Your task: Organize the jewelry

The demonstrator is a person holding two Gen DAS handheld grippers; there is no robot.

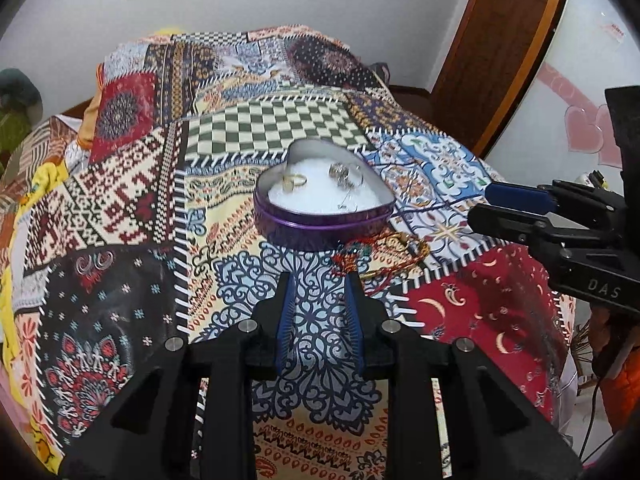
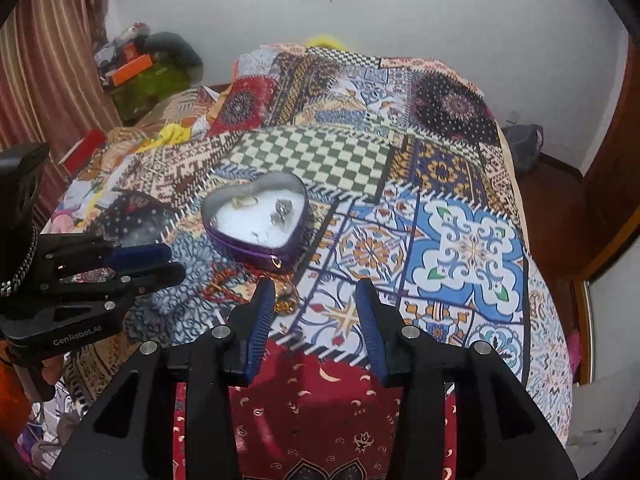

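Observation:
A purple heart-shaped tin [image 1: 320,222] [image 2: 240,246] with a white lining sits open on the patchwork bedspread. Inside lie a gold ring [image 1: 294,180] [image 2: 244,201], silver rings [image 1: 340,172] [image 2: 281,210] and a small silver piece [image 2: 260,236]. A red and gold bracelet [image 1: 380,252] [image 2: 248,292] lies on the cloth just in front of the tin. My left gripper [image 1: 318,280] [image 2: 168,264] is open and empty, just short of the bracelet. My right gripper [image 2: 316,288] [image 1: 480,204] is open and empty, right of the bracelet.
The patchwork bedspread [image 2: 460,240] covers the whole bed. Clutter and a green bag [image 2: 148,80] sit at the far left by a striped curtain [image 2: 52,60]. A wooden door frame [image 1: 512,52] stands to the right.

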